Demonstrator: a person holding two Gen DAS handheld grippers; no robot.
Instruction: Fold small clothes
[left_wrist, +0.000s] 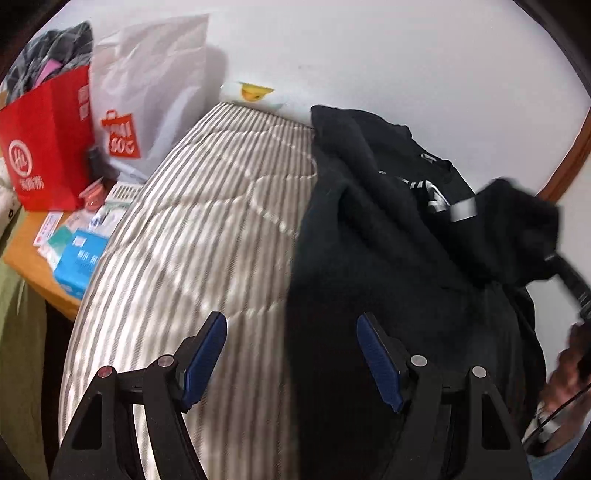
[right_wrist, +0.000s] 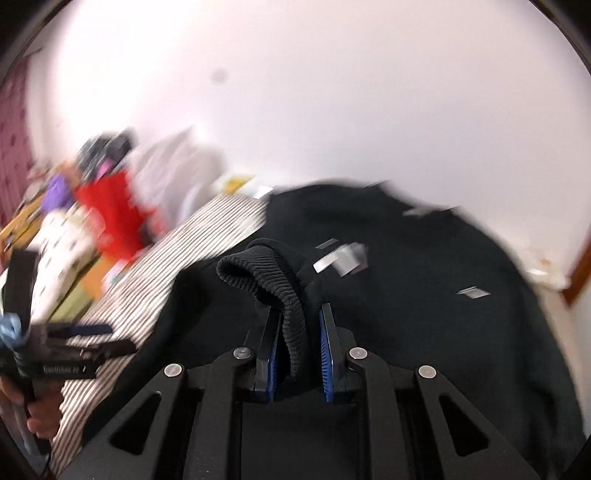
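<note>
- Red paper bag (left_wrist: 48, 147): stands at far left on the wooden surface (left_wrist: 33, 258), stuffed with dark and pink clothing that rises above its rim.
- White shopping bag (left_wrist: 147, 92): upright just beside the red one, against the wall; contents hidden.
- Small boxes and packets (left_wrist: 77, 251): lie flat on the surface in front of the bags, beside the bed's edge.
- Bed (left_wrist: 203, 221): grey-and-white striped cover; its left half lies bare, far edge meeting the white wall.
- Left hand-held gripper (left_wrist: 291, 332): angled down over the bed, fingers spread with nothing between them, straddling the edge where cloth meets bare cover.
- Black sweatshirt (left_wrist: 388, 258): spread over the bed's right half, white print near the collar, one sleeve lifted at right.
- Right hand-held gripper (right_wrist: 299, 321): pointing down, fingers pinching the sweatshirt's ribbed cuff (right_wrist: 266, 273), which bunches above the pads; the background is blurred.
</note>
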